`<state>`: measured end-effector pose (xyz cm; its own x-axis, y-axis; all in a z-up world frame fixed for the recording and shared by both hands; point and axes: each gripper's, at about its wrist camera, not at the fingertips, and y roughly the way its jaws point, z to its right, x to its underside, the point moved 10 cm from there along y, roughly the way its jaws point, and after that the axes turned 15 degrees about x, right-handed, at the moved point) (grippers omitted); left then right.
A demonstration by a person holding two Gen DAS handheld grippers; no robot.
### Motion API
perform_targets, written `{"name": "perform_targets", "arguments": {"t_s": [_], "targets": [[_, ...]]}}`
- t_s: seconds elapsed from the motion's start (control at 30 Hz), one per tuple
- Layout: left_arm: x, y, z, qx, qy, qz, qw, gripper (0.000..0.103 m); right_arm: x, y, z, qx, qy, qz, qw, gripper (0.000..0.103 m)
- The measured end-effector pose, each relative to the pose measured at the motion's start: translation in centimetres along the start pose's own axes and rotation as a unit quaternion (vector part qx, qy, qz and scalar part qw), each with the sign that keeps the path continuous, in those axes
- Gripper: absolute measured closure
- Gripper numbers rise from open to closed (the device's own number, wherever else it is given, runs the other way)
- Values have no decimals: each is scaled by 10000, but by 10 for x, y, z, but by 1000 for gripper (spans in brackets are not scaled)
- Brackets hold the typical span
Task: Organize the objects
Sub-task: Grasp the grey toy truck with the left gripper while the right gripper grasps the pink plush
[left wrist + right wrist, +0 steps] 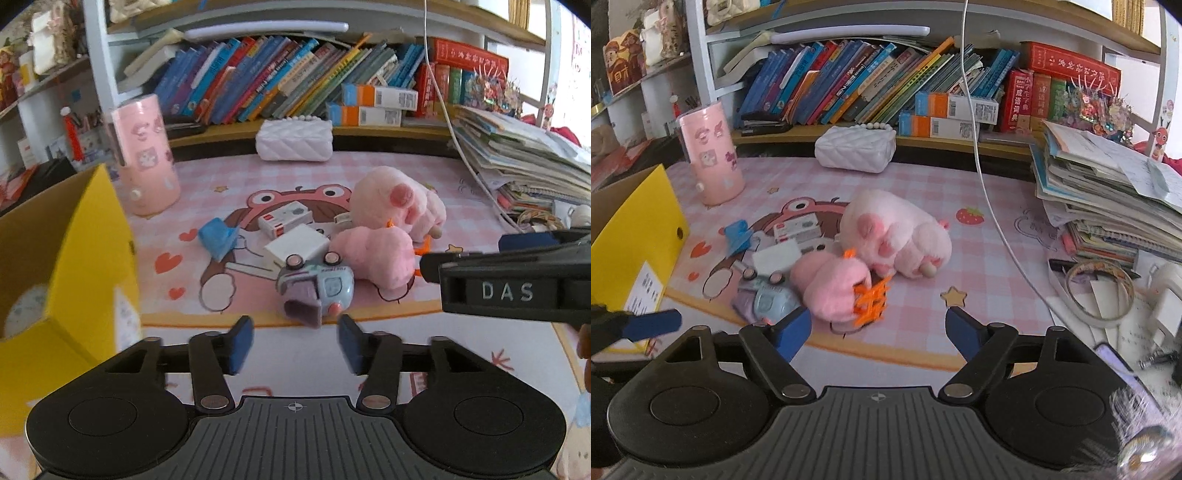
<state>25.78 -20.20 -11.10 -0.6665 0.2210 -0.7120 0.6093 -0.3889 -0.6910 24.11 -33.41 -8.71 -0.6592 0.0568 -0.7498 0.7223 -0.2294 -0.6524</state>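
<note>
Left wrist: left tool [295,341] parted, empty, short of toy car [316,286]; right tool [877,328] wide, empty. Risk: car rolls from pinch.

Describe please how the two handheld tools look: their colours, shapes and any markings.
Both tools, left and right, are black, with ribbed grey bases, round side discs, silver pivot bolts and blue finger pads. In the left view, the right tool's side carries raised letters "DAS".
</note>
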Motion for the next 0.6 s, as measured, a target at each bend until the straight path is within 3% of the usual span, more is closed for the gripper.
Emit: {"name": "perform_targets", "arguments": {"t_s": [0.1, 0.43, 0.6], "targets": [[-7, 12, 0, -149, 83, 118, 9998, 22, -8, 8, 1, -57, 42, 1, 10000, 23], [-17, 56, 3, 29, 127, -58, 9999, 23, -23, 25, -1, -226, 62, -36, 9997, 23], [-13, 64, 1, 113, 152, -130, 9997, 40, -25, 32, -6, -356, 2, -104, 9993, 23]]}}
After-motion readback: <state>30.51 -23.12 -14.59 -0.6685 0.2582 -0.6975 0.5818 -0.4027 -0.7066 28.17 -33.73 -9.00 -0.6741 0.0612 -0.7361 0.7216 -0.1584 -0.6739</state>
